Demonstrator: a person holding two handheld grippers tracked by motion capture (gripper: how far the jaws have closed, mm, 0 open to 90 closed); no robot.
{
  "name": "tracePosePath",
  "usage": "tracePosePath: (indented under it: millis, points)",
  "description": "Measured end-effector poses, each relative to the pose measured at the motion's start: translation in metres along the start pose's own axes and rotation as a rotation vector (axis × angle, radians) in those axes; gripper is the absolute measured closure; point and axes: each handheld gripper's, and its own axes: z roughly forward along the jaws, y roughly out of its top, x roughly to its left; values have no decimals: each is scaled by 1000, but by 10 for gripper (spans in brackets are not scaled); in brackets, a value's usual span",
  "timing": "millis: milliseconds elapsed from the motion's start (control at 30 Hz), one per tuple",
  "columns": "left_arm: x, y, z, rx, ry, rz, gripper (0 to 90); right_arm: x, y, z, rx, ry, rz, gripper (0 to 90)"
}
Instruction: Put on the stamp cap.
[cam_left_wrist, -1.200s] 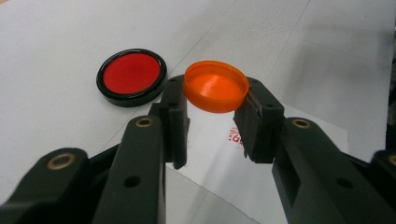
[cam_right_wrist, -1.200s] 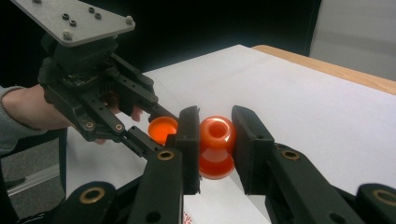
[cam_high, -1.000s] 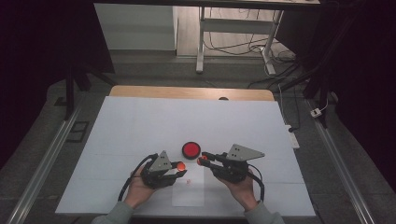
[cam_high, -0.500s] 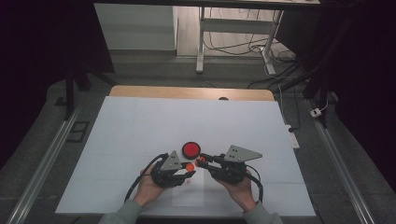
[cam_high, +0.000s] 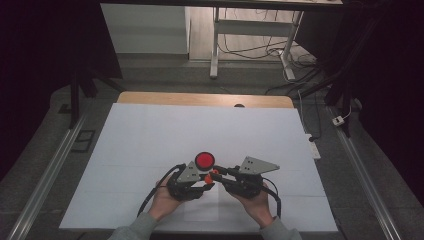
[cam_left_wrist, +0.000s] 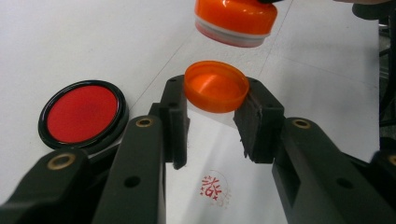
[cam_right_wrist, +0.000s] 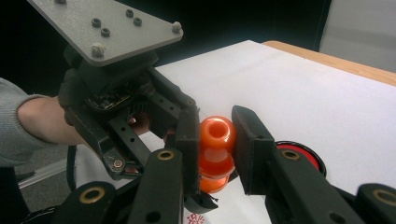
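Stamp (cam_right_wrist: 215, 154) sits low and centre in the right gripper view, clamped at its waisted orange handle by the right gripper (cam_right_wrist: 214, 149), whose jaws are drawn in tight on it. Its long axis runs roughly upright, knob end toward that camera, inked face (cam_left_wrist: 235, 35) pointing down — at the top of the left gripper view it hangs just above the cap. White paper (cam_high: 150, 145) spreads over the table, with the red ink pad (cam_high: 204, 160) open near the middle of the high view and a red print (cam_left_wrist: 215, 185) at the bottom of the left gripper view. Cap (cam_left_wrist: 216, 87), mouth up, is pinched by its rim in the left gripper (cam_left_wrist: 212, 119), jaws closed hard on it.

I judge the risk to be misalignment — a tilted stamp could catch the cap's rim and smear ink, or pry the shallow cap out of its thin rim-hold.
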Motion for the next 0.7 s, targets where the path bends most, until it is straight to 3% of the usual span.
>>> tracePosePath:
  millis: [700]
  points:
    - [-2, 4, -2, -20, -11, 4, 646, 1, -3, 4, 17, 3, -3, 733]
